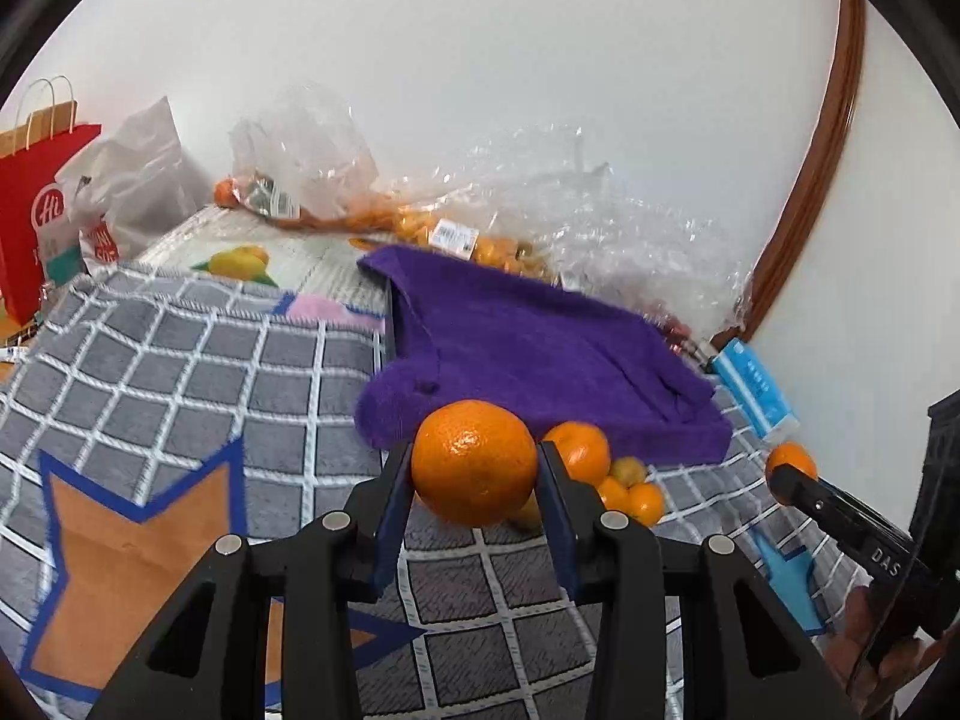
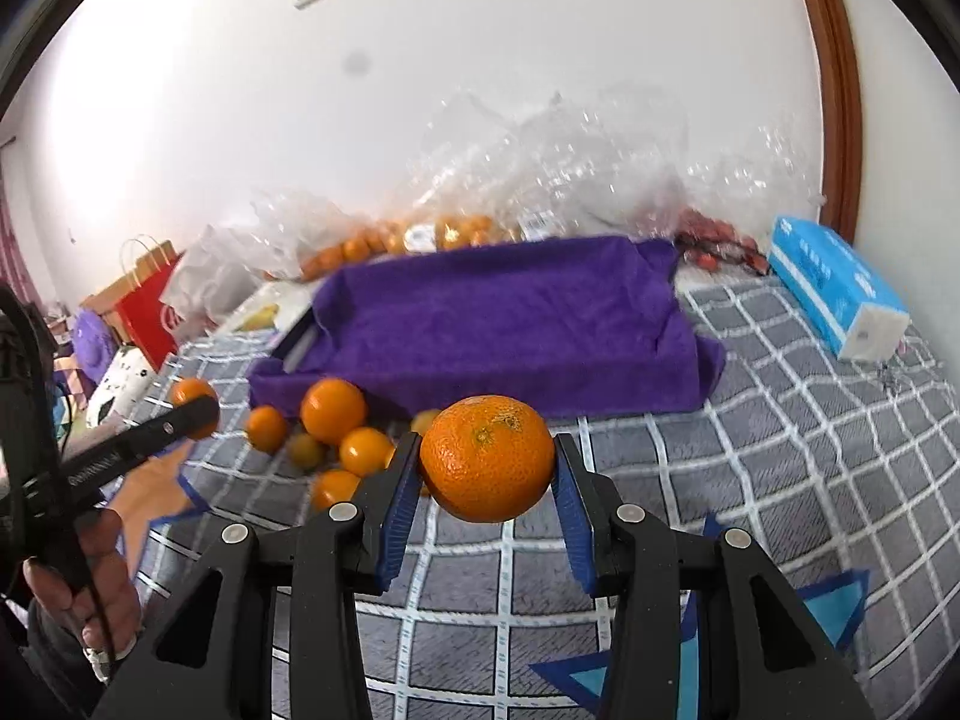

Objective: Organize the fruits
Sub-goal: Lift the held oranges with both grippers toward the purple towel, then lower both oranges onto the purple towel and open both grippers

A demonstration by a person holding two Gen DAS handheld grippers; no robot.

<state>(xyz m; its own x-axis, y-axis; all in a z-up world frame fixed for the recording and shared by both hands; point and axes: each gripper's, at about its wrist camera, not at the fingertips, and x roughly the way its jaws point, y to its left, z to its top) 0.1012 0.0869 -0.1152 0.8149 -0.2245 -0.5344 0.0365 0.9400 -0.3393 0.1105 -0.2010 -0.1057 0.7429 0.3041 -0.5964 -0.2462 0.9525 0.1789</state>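
My left gripper (image 1: 474, 462) is shut on an orange (image 1: 474, 461), held above the checked mat. My right gripper (image 2: 486, 468) is shut on another orange (image 2: 487, 459), also lifted off the mat. Behind both lies a tray lined with a purple towel (image 1: 540, 336) (image 2: 498, 324), with nothing in it. Several loose oranges and small citrus (image 2: 336, 426) (image 1: 606, 474) sit on the mat at the tray's near edge. In the left wrist view the right gripper (image 1: 792, 471) shows at the right with its orange; in the right wrist view the left gripper (image 2: 195, 408) shows at the left.
Clear plastic bags with small orange fruit (image 1: 444, 228) (image 2: 420, 237) lie along the wall behind the tray. A blue tissue pack (image 2: 840, 294) (image 1: 759, 390) lies right of the tray. A red paper bag (image 1: 36, 204) and a white plastic bag (image 1: 132, 180) stand far left. A hand (image 2: 90, 588) grips the left tool.
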